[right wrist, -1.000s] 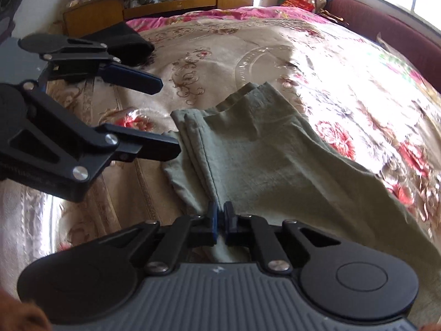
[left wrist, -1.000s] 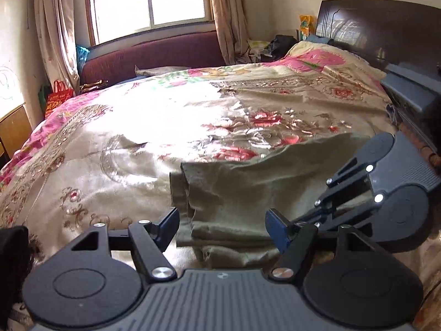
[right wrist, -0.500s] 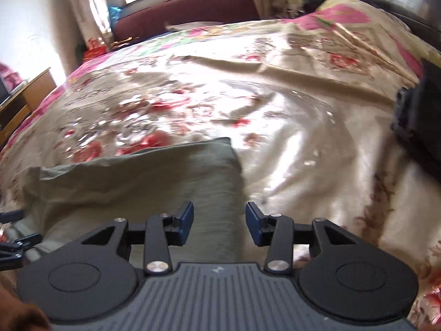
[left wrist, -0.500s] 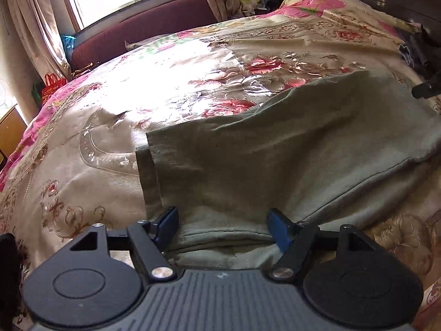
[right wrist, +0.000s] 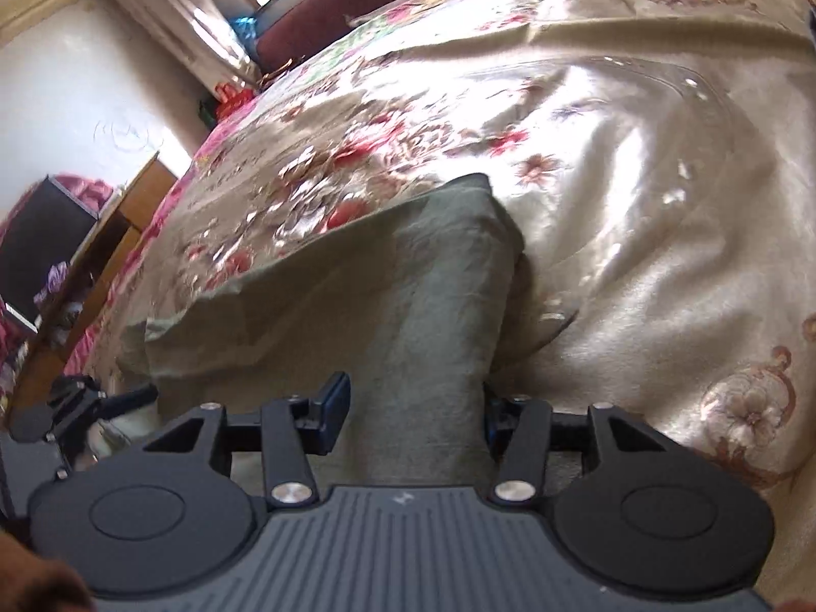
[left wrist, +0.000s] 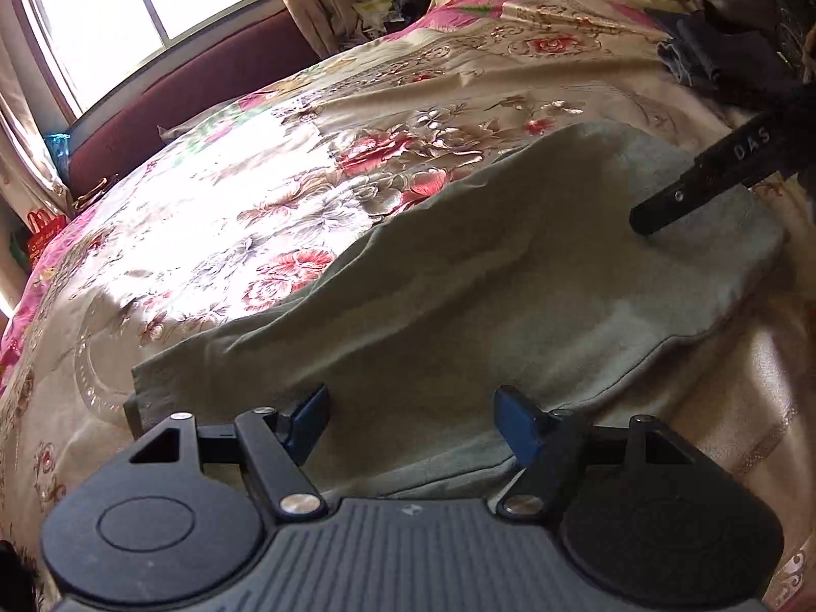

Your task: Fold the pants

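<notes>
Both of my grippers stand wide open and hold nothing. From the left wrist view my left gripper (left wrist: 410, 421) hangs low over the near edge of the pants (left wrist: 459, 306), its two blue-tipped fingers (left wrist: 306, 418) spread apart with cloth showing in the gap; whether the tips touch the fabric I cannot tell. From the right wrist view my right gripper (right wrist: 410, 408) is released as well, its fingers straddling a raised ridge of the pants (right wrist: 387, 296). That ridge covers most of the right-hand finger, so only a sliver of blue shows there.

One pair of olive green pants lies flat on the bed (left wrist: 357, 127), stretched lengthwise across the flowered gold bedspread (right wrist: 637, 178), with layered edges visible at its left end. Part of my right gripper (left wrist: 714, 178) pokes in from the right edge of the left view, above the far end of the pants; most of it is cut off by the frame. Likewise a piece of my left gripper (right wrist: 86, 403) shows at the lower left of the right view, partly cropped and blurred.

One window (left wrist: 143, 15) shines behind the bed, and one pile of dark clothes (left wrist: 724, 56) sits at the far right corner, too dim to make out
</notes>
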`<control>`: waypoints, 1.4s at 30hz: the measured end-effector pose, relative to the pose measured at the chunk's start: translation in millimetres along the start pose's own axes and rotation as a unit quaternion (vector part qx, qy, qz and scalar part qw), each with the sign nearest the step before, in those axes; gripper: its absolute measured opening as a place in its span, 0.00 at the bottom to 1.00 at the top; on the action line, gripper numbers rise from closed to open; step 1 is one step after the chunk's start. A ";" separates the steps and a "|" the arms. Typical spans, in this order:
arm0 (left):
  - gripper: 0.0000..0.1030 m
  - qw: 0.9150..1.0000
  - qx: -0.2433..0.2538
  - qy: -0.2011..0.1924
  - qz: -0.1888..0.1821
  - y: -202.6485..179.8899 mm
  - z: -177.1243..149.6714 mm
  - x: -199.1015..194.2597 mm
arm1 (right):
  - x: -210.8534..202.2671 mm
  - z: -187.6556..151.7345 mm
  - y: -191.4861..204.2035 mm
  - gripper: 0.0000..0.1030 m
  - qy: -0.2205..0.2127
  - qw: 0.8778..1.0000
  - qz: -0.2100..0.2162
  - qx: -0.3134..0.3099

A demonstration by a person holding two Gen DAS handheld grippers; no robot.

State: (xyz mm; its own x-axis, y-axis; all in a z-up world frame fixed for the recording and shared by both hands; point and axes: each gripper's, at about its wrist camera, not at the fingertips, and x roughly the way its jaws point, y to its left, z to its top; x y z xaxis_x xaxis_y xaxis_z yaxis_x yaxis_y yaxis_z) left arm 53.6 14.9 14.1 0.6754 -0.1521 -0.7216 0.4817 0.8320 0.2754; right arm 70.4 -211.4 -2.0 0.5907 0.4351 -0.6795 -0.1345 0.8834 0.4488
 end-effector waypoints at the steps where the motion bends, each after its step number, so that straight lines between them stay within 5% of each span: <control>1: 0.82 1.000 0.002 0.002 -0.002 -0.6 1.2 1.1 | 2.5 -0.1 -2.1 0.34 0.000 1.000 0.000 0.008; 3: 0.82 1.000 0.010 0.006 -0.006 -3.0 3.8 3.6 | 2.0 3.4 -30.8 0.06 0.005 0.995 0.036 0.098; 5: 0.82 1.000 0.011 0.011 -0.013 -5.2 6.1 4.2 | -12.8 0.6 -57.1 0.05 -0.007 0.984 0.066 0.166; 12: 0.82 0.994 -0.010 -0.001 -0.112 -51.3 15.5 2.8 | -92.0 -10.6 -94.0 0.03 -0.045 0.976 0.008 0.211; 19: 0.83 0.989 -0.015 -0.021 -0.146 -61.3 20.4 -3.3 | -138.9 17.6 -42.2 0.04 -0.056 0.983 -0.008 0.177; 27: 0.85 0.989 -0.058 -0.040 -0.132 -25.0 -7.6 -15.6 | -62.2 59.2 102.8 0.05 -0.008 0.997 0.037 0.067; 31: 0.85 0.987 -0.075 -0.038 -0.133 -6.1 -19.2 -20.9 | 0.0 57.7 161.4 0.05 0.044 0.998 0.026 0.042; 42: 0.86 0.985 -0.089 -0.058 -0.135 23.9 -53.4 -45.2 | 84.2 18.3 225.1 0.14 0.127 0.991 -0.009 0.042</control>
State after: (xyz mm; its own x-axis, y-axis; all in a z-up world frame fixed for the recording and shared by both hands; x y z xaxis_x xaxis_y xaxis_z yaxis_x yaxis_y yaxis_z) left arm 4.7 70.1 19.5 0.6000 -0.4317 -0.6736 0.5533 0.8320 -0.0404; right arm 104.5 20.9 52.4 0.3725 0.4583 -0.8070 -0.0527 0.8786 0.4747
